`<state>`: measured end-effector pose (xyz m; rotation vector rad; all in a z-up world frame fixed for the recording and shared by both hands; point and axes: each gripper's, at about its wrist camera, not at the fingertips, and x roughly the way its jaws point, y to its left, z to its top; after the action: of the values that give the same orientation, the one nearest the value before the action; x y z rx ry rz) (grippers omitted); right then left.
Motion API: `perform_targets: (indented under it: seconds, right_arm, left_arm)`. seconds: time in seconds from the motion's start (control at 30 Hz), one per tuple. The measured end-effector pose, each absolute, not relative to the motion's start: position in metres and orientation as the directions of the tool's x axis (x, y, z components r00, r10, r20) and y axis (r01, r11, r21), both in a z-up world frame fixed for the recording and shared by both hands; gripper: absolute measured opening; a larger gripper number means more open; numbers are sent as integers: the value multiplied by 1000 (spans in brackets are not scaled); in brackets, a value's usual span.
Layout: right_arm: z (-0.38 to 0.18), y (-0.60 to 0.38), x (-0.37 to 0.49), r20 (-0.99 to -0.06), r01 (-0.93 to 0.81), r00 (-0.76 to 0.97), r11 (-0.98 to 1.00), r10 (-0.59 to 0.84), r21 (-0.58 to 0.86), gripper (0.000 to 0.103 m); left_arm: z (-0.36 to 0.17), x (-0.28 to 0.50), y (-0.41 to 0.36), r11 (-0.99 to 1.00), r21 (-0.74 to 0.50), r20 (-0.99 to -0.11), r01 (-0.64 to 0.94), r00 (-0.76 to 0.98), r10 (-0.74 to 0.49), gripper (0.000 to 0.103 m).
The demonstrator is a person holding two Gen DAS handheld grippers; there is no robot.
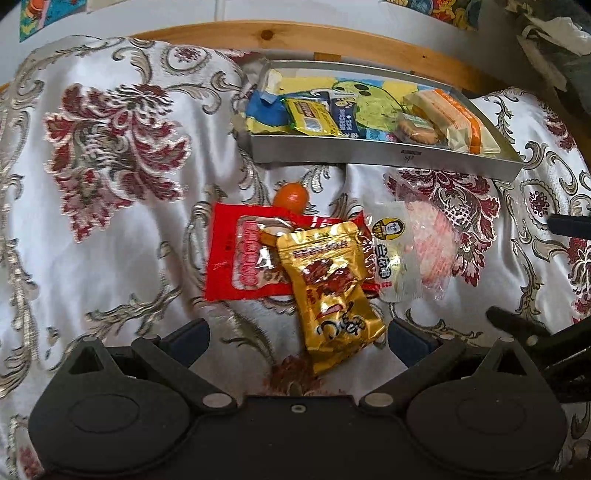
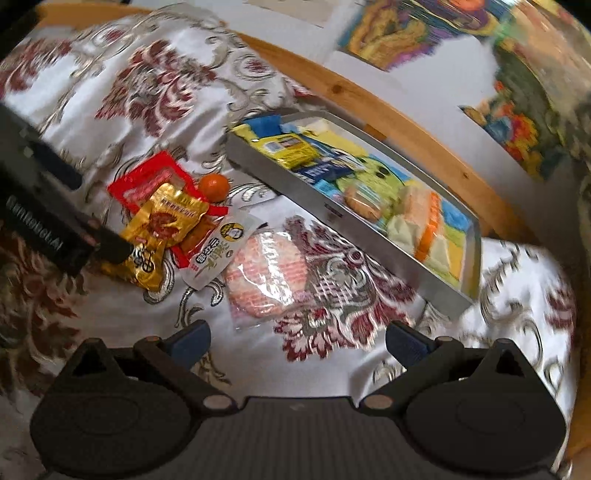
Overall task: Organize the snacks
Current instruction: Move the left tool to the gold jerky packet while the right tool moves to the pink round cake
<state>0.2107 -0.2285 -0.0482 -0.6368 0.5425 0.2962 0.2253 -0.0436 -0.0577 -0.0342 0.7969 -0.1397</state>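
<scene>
The left tool (image 1: 297, 338) sits nearest its camera, its two blue-padded fingers spread wide with nothing between them but the lower end of a gold snack pouch (image 1: 328, 286) lying on the cloth; the pads are not touching it. The pouch rests partly on top of a red snack packet (image 1: 236, 258), and a small orange fruit (image 1: 291, 196) lies just beyond the red packet's far edge. Just beside the gold pouch on the right lies a white packet with a round yellow face logo (image 1: 391, 254), and overlapping that a clear packet of pinkish round crackers (image 1: 436, 236). All of these rest on a white floral bedcover (image 1: 110, 221) with dark red and silver patterns. Farther back stands a shallow metal tray (image 1: 369, 151), already holding a blue packet, a yellow packet, a round biscuit and an orange-and-cream wrapped bar. A wooden rail (image 1: 295, 35) runs behind the tray. The right tool (image 2: 297, 338) is likewise wide open and empty, hovering over the bedcover near the cracker packet, and its view is somewhat blurred.
</scene>
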Motion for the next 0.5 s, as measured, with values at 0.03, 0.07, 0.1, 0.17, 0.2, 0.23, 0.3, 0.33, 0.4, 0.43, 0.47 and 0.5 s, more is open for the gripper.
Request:
perform_targets:
  seconds: [0.03,0.07,0.1,0.17,0.2,0.23,0.3,0.33,0.4,0.43,0.47,0.5]
  right_arm:
    - [-51,-227,213,-560,-432,822,756,105,-492,103]
    - [-54,-226,215,-557,-443,823,744,115,-500,103]
    - [-57,-224,218,-554,-455,823,732,128,-507,103]
    - [-63,-221,224,-553,-472,821,712,141,-520,103]
    - [-66,-221,227,-554,-477,820,707,143,-523,103]
    - [-70,-219,231,-556,-481,819,700,145,-527,103]
    - [-77,-218,238,-560,-489,816,692,146,-531,103]
    - [-81,-217,242,-562,-493,814,686,147,-535,103]
    - [-88,-216,248,-560,-500,815,673,151,-545,103]
    - [-91,-216,250,-558,-502,816,669,154,-549,103]
    - [-93,-216,253,-556,-504,816,664,158,-552,103]
    - [-96,-215,256,-554,-508,816,660,164,-554,103]
  left_arm:
    - [-60,229,-45,989,-89,-711,118,688,-146,102]
    - [-62,232,-47,988,-93,-712,123,686,-152,102]
    - [-64,235,-49,987,-96,-713,129,683,-159,102]
    - [-69,242,-53,986,-97,-717,138,677,-165,102]
    - [-71,244,-54,985,-96,-719,140,674,-166,102]
    - [-73,247,-56,985,-96,-721,140,673,-166,102]
    - [-77,252,-57,986,-100,-724,135,670,-165,102]
    - [-79,255,-57,986,-103,-726,131,668,-165,102]
    - [-82,259,-58,986,-110,-730,124,663,-164,102]
    - [-83,260,-58,986,-112,-732,122,661,-165,102]
    - [-84,261,-58,986,-112,-732,120,661,-164,102]
    - [-85,263,-59,987,-109,-733,119,661,-161,102]
